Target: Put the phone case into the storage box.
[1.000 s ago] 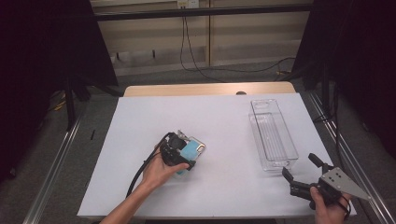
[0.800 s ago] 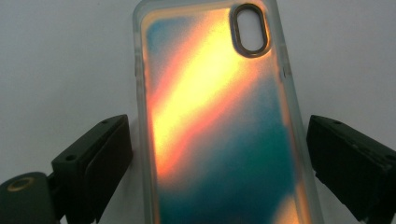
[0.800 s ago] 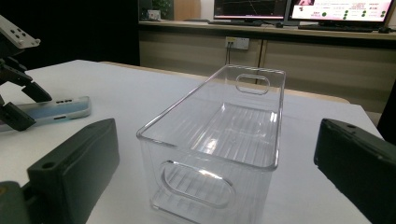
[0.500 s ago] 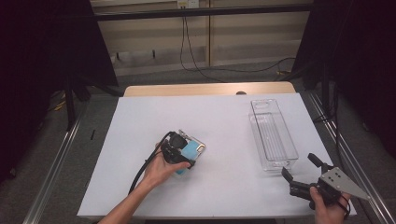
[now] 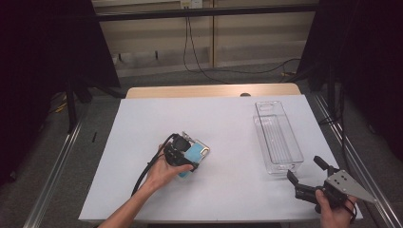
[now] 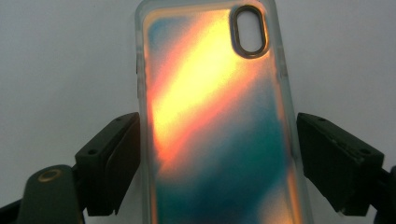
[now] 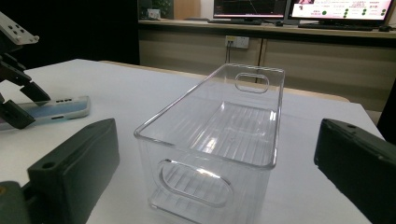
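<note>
A phone case (image 6: pixel 219 84) with an orange-to-teal sheen and a clear rim lies flat on the white table (image 5: pixel 228 118). My left gripper (image 6: pixel 218 122) reaches down over it near the table's middle (image 5: pixel 189 156). Its jaws have just been closing, and the pads now meet the case's two long edges. From the right gripper view, the same case (image 7: pixel 63 108) lies under that gripper (image 7: pixel 16 100). My right gripper (image 5: pixel 304 169) is held at the front right corner, jaws wide open with nothing in them, facing the near end of a clear plastic bin (image 5: pixel 278 137).
The clear bin (image 7: pixel 205 150) is empty and stands lengthwise along the table's right side, a handle hole in each end. A black cable (image 5: pixel 145 173) trails from the left gripper toward the front edge. Dark curtains and a wooden ledge lie beyond the table.
</note>
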`<state>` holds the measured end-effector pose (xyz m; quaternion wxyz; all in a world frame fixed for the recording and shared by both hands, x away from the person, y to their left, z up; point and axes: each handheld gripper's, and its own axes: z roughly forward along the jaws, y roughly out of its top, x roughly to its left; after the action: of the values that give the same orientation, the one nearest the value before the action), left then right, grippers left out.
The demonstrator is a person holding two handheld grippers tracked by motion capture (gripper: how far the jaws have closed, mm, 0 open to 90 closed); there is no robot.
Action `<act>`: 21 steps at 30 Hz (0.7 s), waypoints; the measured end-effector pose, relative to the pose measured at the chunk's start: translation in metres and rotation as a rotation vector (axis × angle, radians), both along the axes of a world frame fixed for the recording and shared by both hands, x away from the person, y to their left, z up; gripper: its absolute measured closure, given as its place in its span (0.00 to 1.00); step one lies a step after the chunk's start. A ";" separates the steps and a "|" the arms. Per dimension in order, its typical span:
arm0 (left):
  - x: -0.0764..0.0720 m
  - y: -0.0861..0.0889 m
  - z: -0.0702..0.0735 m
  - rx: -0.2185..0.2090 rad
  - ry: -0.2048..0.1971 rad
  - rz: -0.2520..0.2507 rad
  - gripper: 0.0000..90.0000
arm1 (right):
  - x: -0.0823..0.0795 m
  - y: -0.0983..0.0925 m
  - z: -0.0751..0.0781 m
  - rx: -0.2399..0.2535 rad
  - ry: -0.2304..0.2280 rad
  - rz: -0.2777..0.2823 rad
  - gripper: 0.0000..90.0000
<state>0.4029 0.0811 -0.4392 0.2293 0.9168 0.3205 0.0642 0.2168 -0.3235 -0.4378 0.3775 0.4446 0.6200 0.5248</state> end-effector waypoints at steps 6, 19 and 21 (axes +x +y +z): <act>0.000 0.001 0.000 -0.008 -0.006 -0.011 0.19 | 0.000 0.001 0.000 -0.004 -0.001 0.001 0.00; 0.002 0.013 0.009 -0.058 -0.043 0.010 0.19 | 0.002 0.000 0.000 0.004 0.001 -0.007 0.00; 0.000 0.015 0.012 -0.071 -0.068 0.015 0.19 | 0.002 0.000 -0.001 0.006 0.005 -0.006 0.00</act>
<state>0.4034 0.0957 -0.4275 0.2722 0.9029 0.3217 0.0856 0.2192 -0.3238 -0.4385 0.3763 0.4488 0.6180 0.5245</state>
